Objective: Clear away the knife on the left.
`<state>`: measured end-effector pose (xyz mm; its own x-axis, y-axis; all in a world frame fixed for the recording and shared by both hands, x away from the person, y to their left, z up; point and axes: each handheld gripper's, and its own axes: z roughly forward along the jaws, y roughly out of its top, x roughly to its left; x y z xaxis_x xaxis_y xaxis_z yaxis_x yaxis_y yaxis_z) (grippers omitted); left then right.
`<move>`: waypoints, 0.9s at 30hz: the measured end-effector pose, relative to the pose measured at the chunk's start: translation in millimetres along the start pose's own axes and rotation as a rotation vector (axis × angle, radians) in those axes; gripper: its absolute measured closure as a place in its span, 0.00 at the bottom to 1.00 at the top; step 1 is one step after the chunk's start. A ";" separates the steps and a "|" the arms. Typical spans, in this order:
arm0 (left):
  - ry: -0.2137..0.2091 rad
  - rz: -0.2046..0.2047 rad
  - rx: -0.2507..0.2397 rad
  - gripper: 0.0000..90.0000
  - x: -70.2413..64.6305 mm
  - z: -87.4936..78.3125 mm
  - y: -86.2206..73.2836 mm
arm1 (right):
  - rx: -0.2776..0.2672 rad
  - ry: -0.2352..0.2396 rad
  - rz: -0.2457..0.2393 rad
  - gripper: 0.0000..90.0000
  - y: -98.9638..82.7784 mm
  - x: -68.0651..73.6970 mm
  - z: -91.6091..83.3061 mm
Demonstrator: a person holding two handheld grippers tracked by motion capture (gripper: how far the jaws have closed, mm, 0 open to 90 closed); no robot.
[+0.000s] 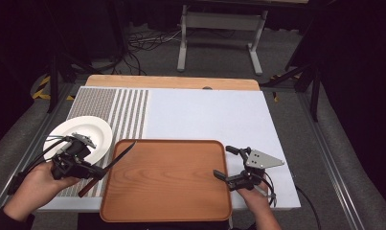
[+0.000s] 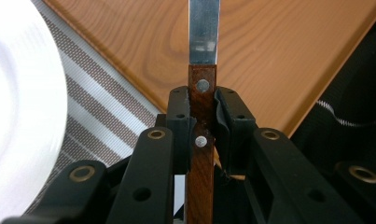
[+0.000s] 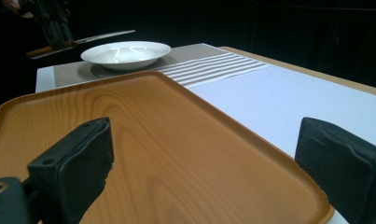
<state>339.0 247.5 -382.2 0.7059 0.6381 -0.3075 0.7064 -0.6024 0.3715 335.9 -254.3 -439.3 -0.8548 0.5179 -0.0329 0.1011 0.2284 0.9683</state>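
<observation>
Left gripper (image 1: 92,173) pinches knife (image 1: 109,165) by its handle, blade running straight out beyond the jaws over tray (image 1: 171,191) corner; right gripper (image 1: 226,163) spread, empty.

The knife (image 1: 107,166) has a brown wood handle and a shiny blade. Its handle is pinched in the left gripper (image 1: 96,171), and its blade pokes over the tray (image 1: 166,203) corner, beside the white plate (image 1: 99,125).
</observation>
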 end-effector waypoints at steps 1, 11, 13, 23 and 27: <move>0.003 0.001 -0.001 0.86 -0.5 1.8 0.9 | -0.001 0.000 0.000 0.05 0.0 0.0 -0.1; -0.008 -0.023 0.012 0.86 -10.1 20.1 7.2 | -0.002 -0.001 0.002 0.05 -0.1 -0.5 -0.4; -0.004 -0.030 0.014 0.86 -11.6 22.4 7.8 | -0.002 0.000 0.003 0.05 -0.1 -0.5 -0.5; -0.032 -0.074 0.014 0.86 -16.9 35.3 12.7 | -0.001 0.000 0.003 0.05 -0.3 -0.6 -0.3; -0.034 -0.087 0.018 0.86 -18.0 40.0 14.5 | -0.003 0.000 0.000 0.05 -0.1 -0.3 -0.2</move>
<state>338.6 208.0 -406.3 0.6427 0.6723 -0.3673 0.7659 -0.5542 0.3259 336.0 -254.6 -439.4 -0.8546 0.5183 -0.0327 0.1001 0.2262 0.9689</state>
